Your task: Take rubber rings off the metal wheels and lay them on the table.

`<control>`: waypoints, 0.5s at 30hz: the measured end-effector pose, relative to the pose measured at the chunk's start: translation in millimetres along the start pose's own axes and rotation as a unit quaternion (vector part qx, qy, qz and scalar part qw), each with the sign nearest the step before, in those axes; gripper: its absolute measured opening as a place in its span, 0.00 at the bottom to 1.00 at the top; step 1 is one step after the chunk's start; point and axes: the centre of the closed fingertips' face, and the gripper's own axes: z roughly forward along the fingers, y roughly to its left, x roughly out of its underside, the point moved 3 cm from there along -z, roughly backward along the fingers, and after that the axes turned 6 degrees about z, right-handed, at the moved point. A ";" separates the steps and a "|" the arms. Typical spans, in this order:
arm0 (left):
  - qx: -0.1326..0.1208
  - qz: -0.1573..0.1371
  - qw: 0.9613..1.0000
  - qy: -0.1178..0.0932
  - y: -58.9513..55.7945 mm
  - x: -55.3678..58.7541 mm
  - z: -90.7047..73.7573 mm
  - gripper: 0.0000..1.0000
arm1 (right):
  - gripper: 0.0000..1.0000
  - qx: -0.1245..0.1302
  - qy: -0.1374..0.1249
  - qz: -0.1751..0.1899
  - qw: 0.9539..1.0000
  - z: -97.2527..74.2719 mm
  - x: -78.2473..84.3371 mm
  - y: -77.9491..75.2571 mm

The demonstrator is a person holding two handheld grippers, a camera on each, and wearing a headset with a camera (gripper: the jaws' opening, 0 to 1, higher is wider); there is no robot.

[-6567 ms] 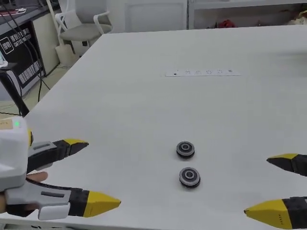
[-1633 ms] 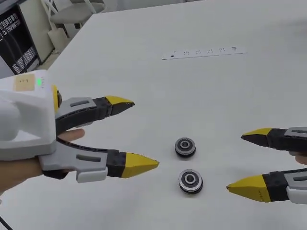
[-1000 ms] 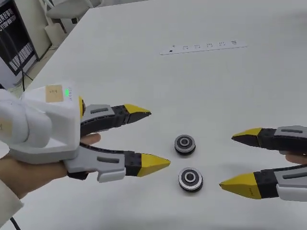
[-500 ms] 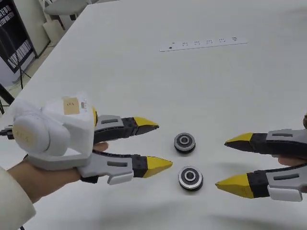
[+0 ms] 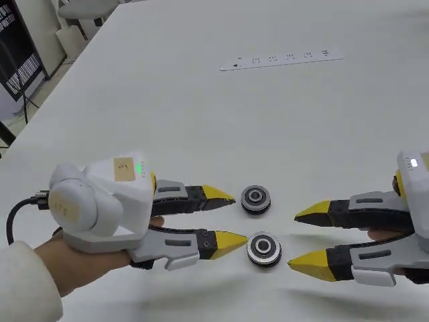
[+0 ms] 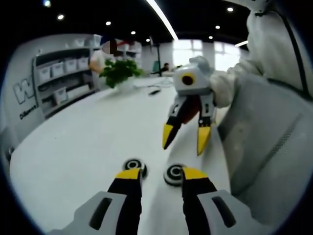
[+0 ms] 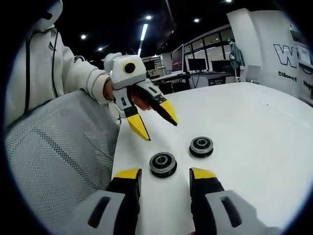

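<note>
Two metal wheels with black rubber rings lie flat on the white table (image 5: 201, 107), a far wheel (image 5: 255, 198) and a near wheel (image 5: 263, 247). My left gripper (image 5: 238, 219) comes in from the left, open, with its tips just short of both wheels. Opposite it, my right gripper (image 5: 293, 239) is open too, its lower tip close to the near wheel. In the left gripper view, the left gripper (image 6: 161, 174) points at the far wheel (image 6: 134, 166) and near wheel (image 6: 175, 174). In the right gripper view, the near wheel (image 7: 163, 164) sits just ahead of the right gripper (image 7: 165, 174), the far wheel (image 7: 201, 146) beyond.
A flat white power strip (image 5: 281, 59) lies farther back on the table. The table's left edge runs past a chair (image 5: 80, 10) and a black banner (image 5: 17, 60). A cable (image 5: 20, 211) trails from the left gripper.
Both grippers have moved inward toward the wheels, the left from the left and the right from the right. The wheels lie where they were. The head camera has tilted down.
</note>
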 end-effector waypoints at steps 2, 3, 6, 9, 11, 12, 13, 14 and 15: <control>0.007 0.000 1.000 0.001 -4.6 1.6 5.0 0.31 | 0.36 -0.006 0.007 -0.004 1.000 4.0 2.0 1.7; 0.011 0.003 1.000 0.003 -6.4 2.3 6.6 0.30 | 0.35 -0.007 0.010 -0.006 1.000 5.5 3.0 2.1; 0.017 0.006 1.000 0.006 -10.5 3.4 11.4 0.29 | 0.33 -0.010 0.017 -0.009 1.000 9.9 5.5 3.1; 0.020 0.010 1.000 0.010 -12.6 5.6 18.4 0.27 | 0.30 -0.013 0.023 -0.012 1.000 13.7 7.3 3.9; 0.018 0.012 1.000 0.014 -12.1 7.4 21.9 0.27 | 0.29 -0.014 0.026 -0.014 0.999 16.0 8.8 3.7; 0.018 0.012 1.000 0.015 -12.0 8.5 23.2 0.26 | 0.29 -0.013 0.028 -0.015 0.999 16.9 9.5 3.5; 0.018 0.016 1.000 0.019 -12.3 10.1 24.2 0.26 | 0.28 -0.011 0.030 -0.018 0.999 17.9 10.3 2.9; 0.018 0.016 0.999 0.021 -12.5 11.0 24.5 0.25 | 0.28 -0.011 0.031 -0.018 0.999 18.5 10.5 2.6; 0.019 0.017 0.999 0.023 -12.9 12.3 24.4 0.25 | 0.27 -0.010 0.031 -0.018 0.999 19.1 10.8 1.8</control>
